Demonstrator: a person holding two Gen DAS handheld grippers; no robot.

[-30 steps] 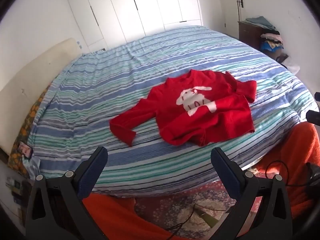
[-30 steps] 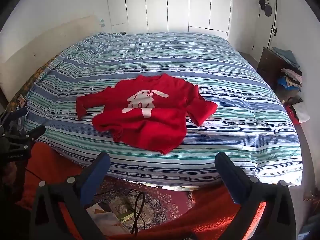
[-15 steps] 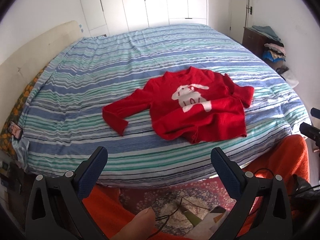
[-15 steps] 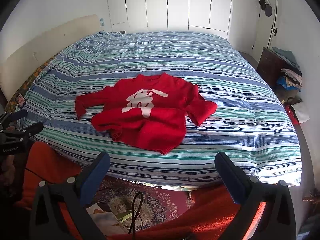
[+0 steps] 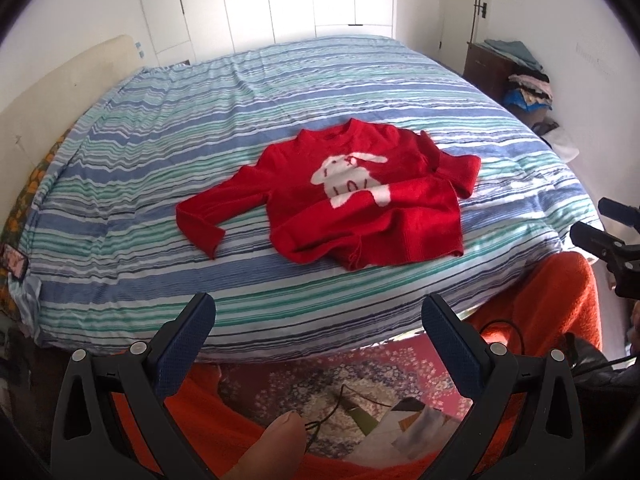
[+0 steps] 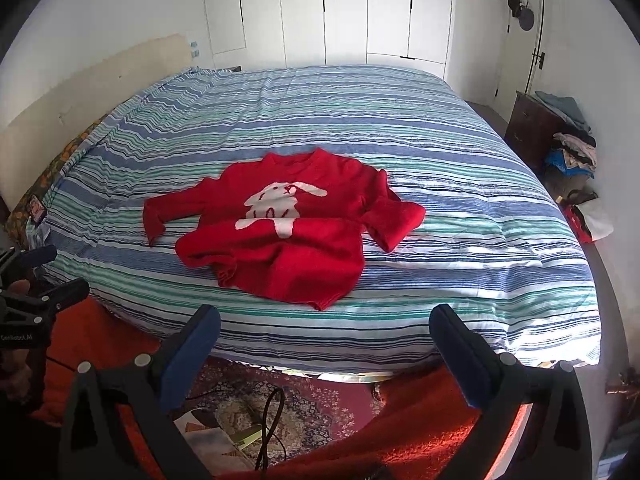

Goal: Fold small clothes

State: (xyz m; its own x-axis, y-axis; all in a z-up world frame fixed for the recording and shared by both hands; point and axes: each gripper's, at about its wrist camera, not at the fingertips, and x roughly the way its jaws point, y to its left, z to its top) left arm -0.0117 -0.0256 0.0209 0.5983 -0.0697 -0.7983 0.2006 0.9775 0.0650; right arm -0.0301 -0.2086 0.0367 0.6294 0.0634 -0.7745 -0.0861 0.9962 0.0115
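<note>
A small red sweater [image 5: 352, 196] with a white rabbit on the chest lies face up on a striped bed [image 5: 160, 160]. Its left sleeve stretches out to the left, its right sleeve is folded over, and its hem is rumpled. It also shows in the right wrist view [image 6: 280, 224]. My left gripper [image 5: 318, 320] is open and empty, held off the bed's near edge, well short of the sweater. My right gripper [image 6: 324, 332] is open and empty, also off the near edge. Each gripper shows at the side of the other's view.
The bed [image 6: 480, 168] fills the room's middle. A headboard [image 6: 80, 80] stands at the left and white wardrobe doors [image 6: 360, 12] at the back. A dark dresser [image 6: 536, 128] with piled clothes stands at the right. A patterned rug [image 6: 280, 396], cables and orange fabric [image 5: 536, 304] lie below.
The left gripper view has swung to the left and levelled, so the sweater sits more centred. The right gripper has barely moved. Both stay open.
</note>
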